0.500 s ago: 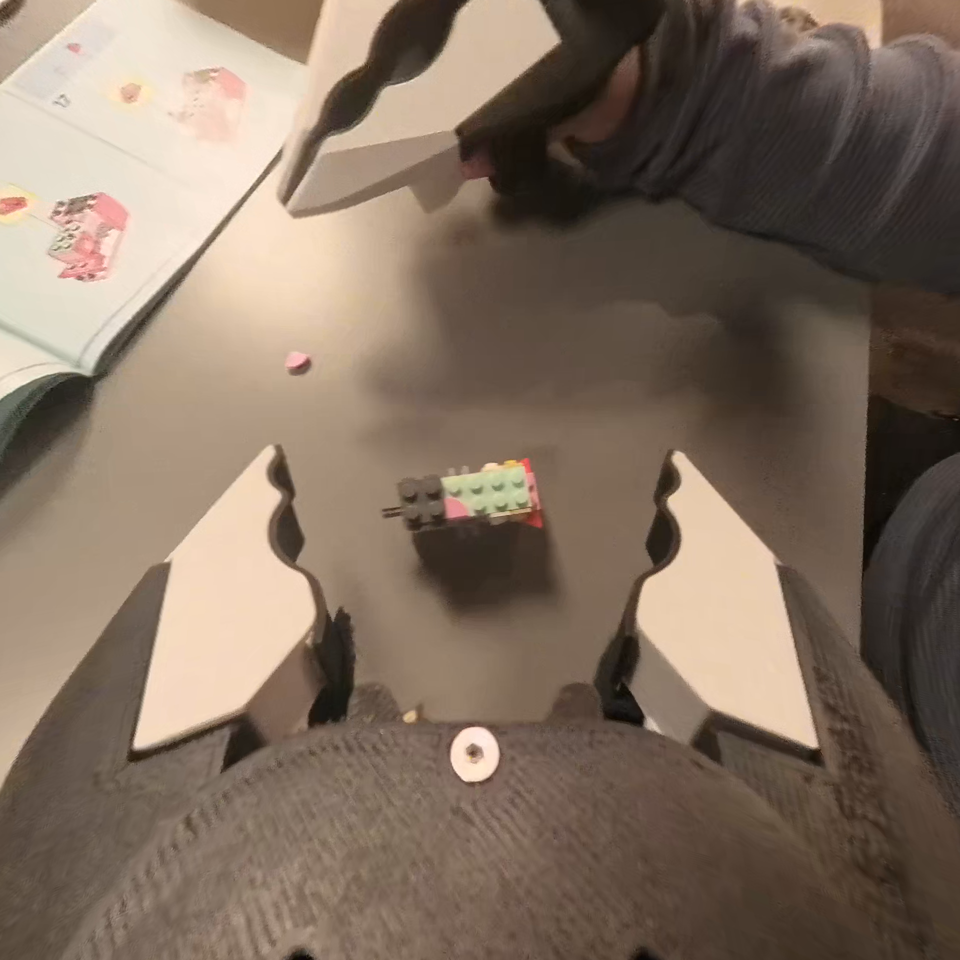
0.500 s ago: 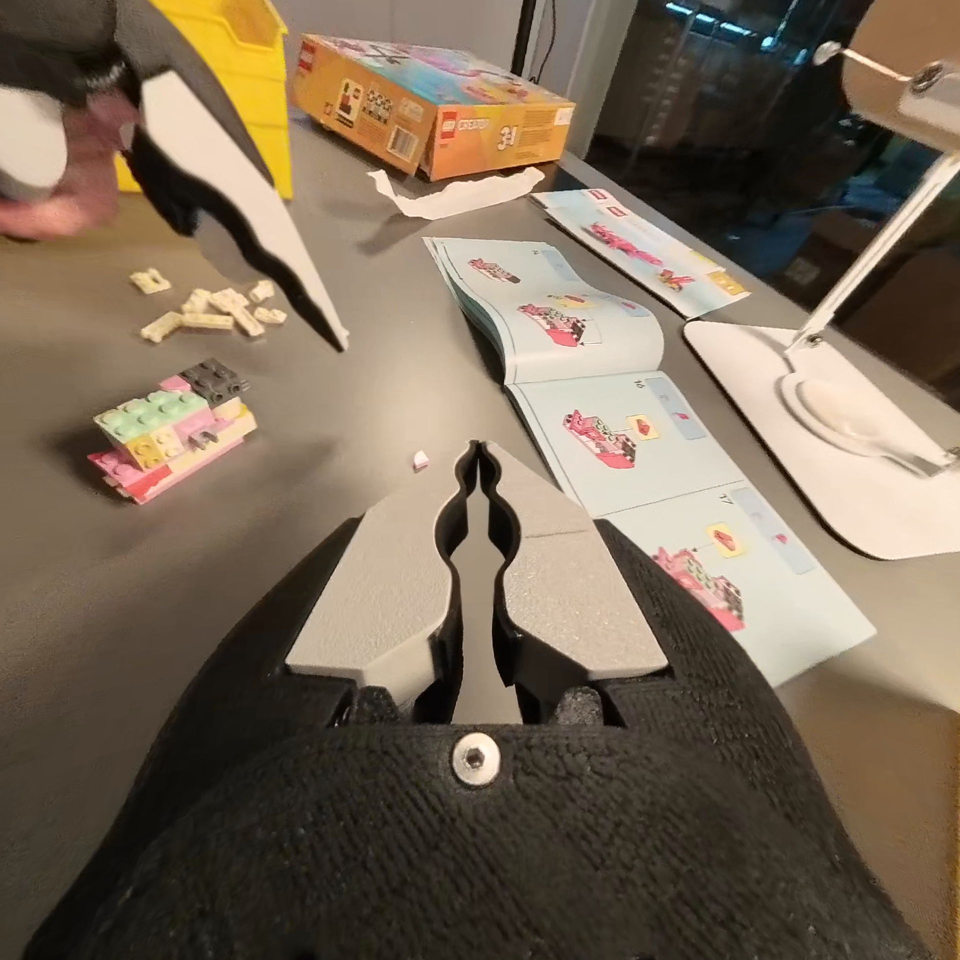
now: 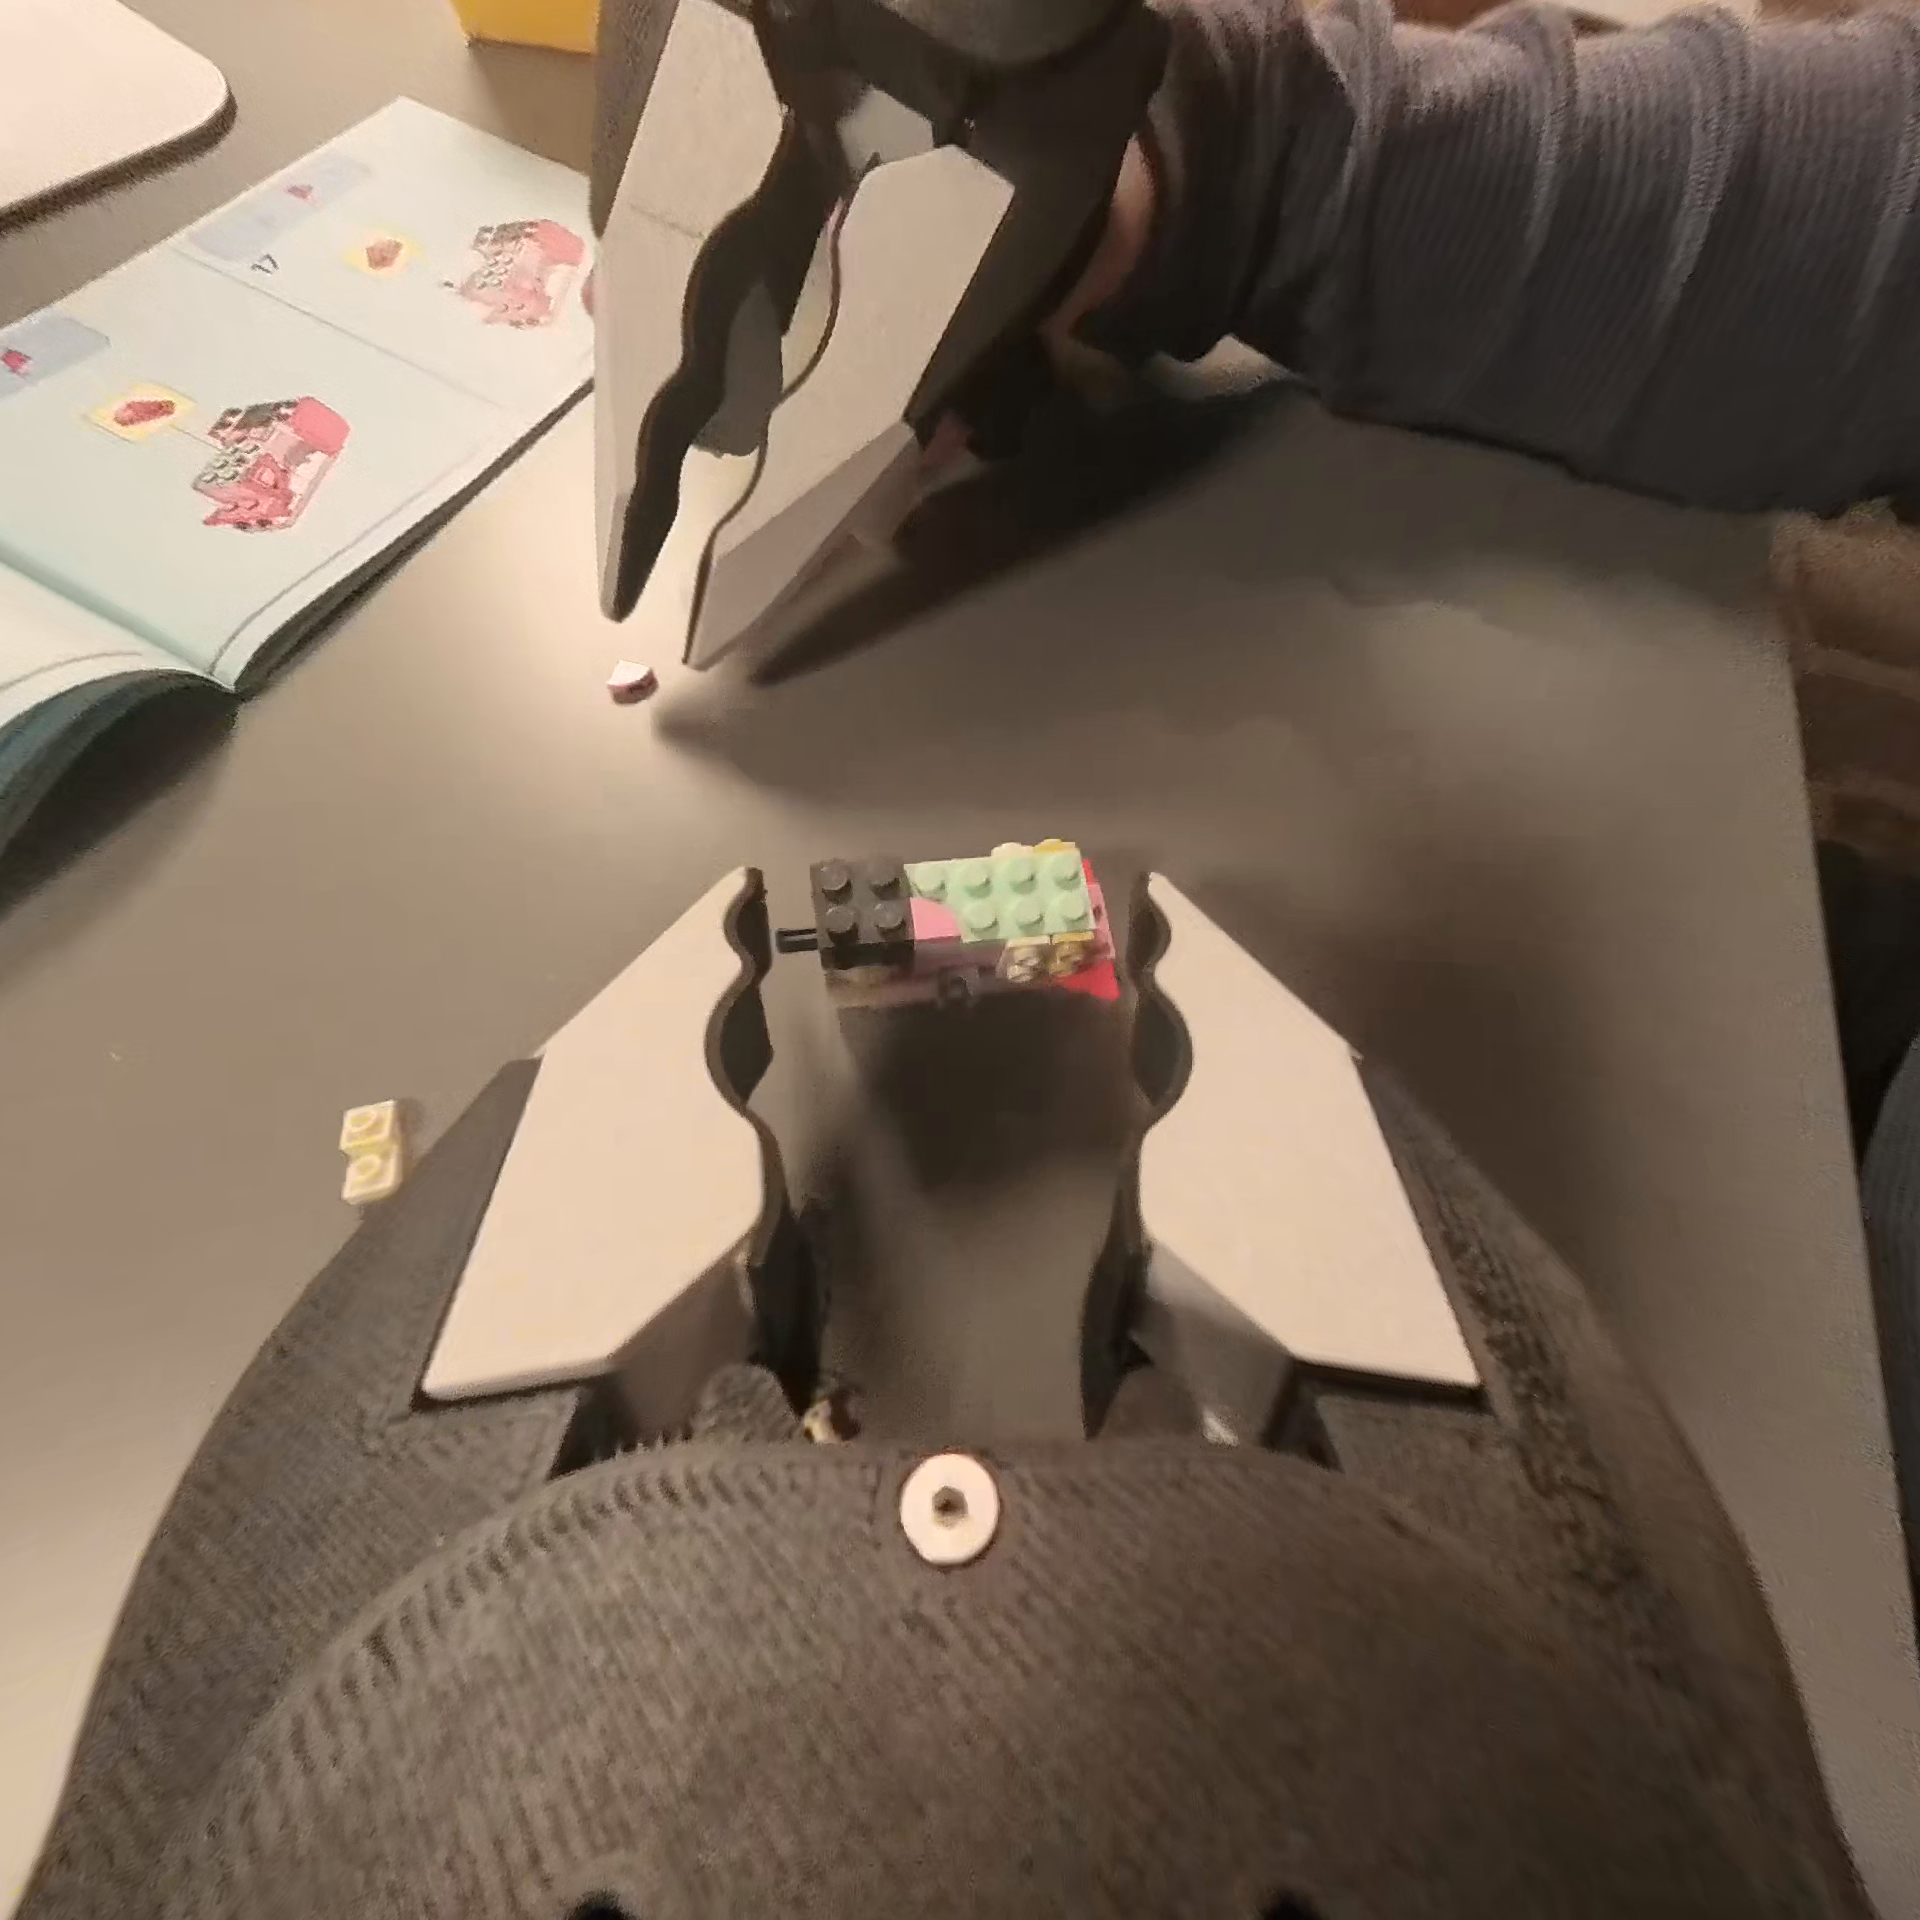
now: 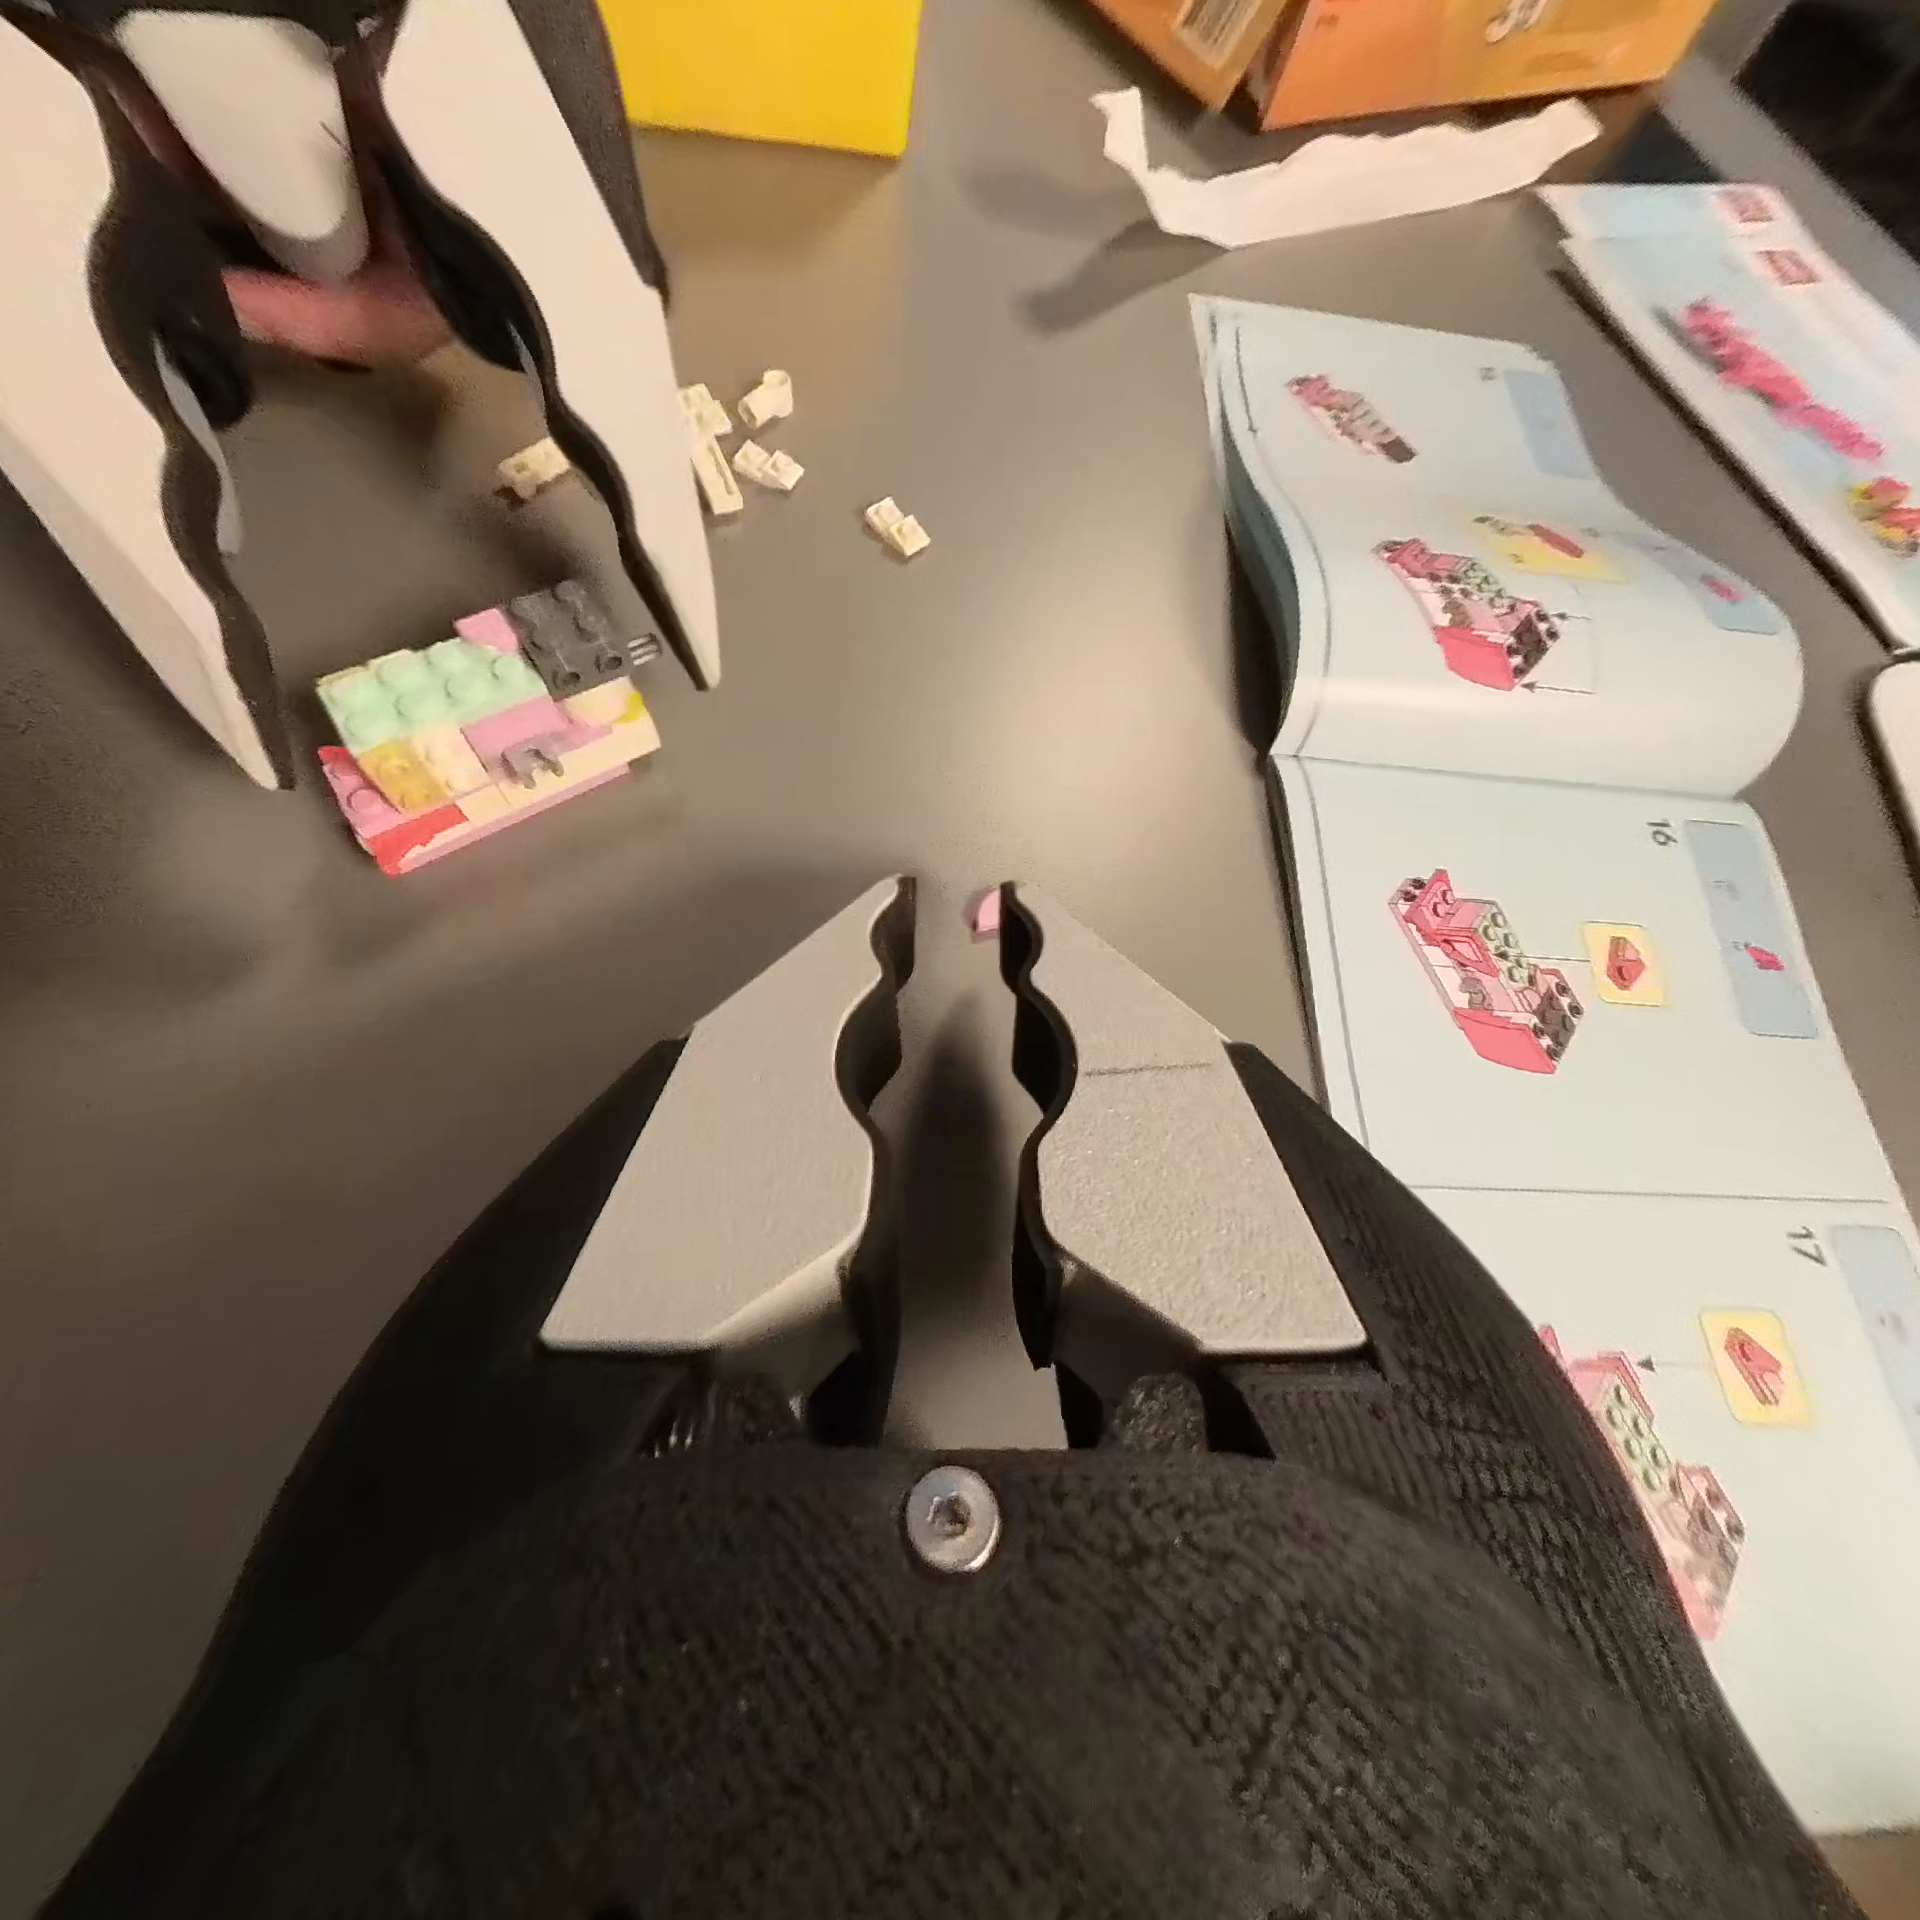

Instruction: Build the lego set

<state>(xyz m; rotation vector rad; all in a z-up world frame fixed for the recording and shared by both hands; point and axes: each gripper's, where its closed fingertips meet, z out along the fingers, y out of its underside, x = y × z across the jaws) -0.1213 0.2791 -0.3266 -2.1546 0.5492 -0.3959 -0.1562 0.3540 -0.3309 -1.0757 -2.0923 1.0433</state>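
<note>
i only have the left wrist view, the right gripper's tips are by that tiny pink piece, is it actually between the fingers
observer: yes. in the right wrist view the small pink piece lies on the table between the right gripper's fingers. it sits against one finger, with a clear gap to the other.
operator: anything past my own gripper i can't see
observer: a cluster of loose cream pieces lies beyond the left gripper, past the brick model.
operator: and further back
observer: an orange box, with a crumpled white paper strip in front of it.
</note>
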